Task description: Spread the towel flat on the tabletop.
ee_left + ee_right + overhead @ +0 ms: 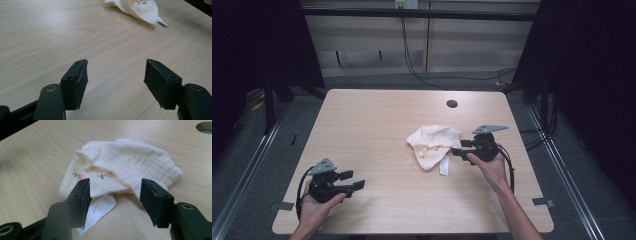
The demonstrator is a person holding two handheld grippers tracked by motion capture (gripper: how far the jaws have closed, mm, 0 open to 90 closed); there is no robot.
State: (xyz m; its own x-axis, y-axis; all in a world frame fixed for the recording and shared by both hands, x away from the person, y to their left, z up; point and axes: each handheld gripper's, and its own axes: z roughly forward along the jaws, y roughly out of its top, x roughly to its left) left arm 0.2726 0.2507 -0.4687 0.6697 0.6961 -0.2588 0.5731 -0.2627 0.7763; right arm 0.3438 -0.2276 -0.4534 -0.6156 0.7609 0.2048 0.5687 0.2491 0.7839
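A crumpled cream cloth [432, 142] with small orange and green prints and a white label [444, 165] lies right of the table's middle. My right gripper [458, 148] is just to its right, jaws open and pointing at it. In the right gripper view the cloth [125, 165] lies in front of the open jaws and nothing is between the pads [83, 200]. My left gripper [353, 181] rests at the front left, open and empty, well away from the cloth. The left gripper view has the cloth [136, 7] far off at the top.
The wooden table [372, 120] has a round cable hole [452, 104] at the back right. Cables hang down the wall behind it. Metal rails run along the floor on both sides.
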